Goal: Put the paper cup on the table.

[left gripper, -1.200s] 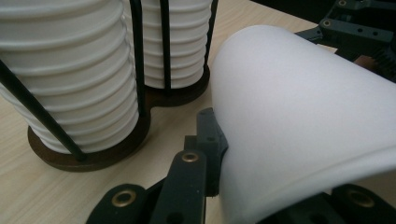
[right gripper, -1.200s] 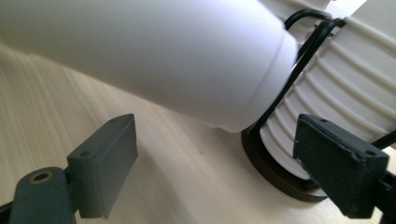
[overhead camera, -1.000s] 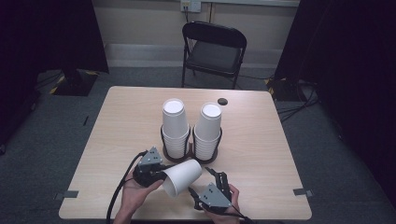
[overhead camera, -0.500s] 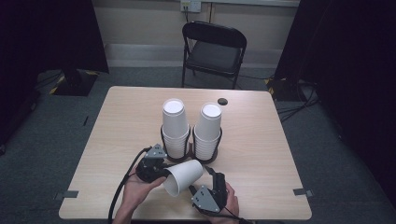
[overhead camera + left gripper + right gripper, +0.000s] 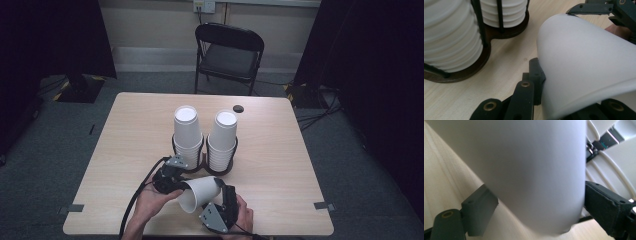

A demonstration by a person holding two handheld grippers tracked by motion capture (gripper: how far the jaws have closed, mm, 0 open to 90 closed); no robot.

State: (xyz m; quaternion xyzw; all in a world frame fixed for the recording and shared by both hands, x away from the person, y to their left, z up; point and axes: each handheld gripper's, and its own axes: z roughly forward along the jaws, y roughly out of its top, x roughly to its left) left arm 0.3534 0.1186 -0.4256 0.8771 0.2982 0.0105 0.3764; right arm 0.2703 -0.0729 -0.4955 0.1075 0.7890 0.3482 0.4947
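Sideways, cup point(image 5: 200, 192) between both tongs

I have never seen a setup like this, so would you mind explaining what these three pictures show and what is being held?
A person sits at a wooden table and works with a handheld two-jaw gripper in each hand, not a robot arm. The high view looks down from above; the other two come from cameras riding on each gripper, looking along its black jaws. On the table stands a dark double cup holder with two stacks of white paper cups, and a small dark round thing lies near the far edge. A folding chair stands behind. The left gripper pinches the rim of a single white paper cup, held on its side, while the right gripper has its jaws either side of the cup's body.
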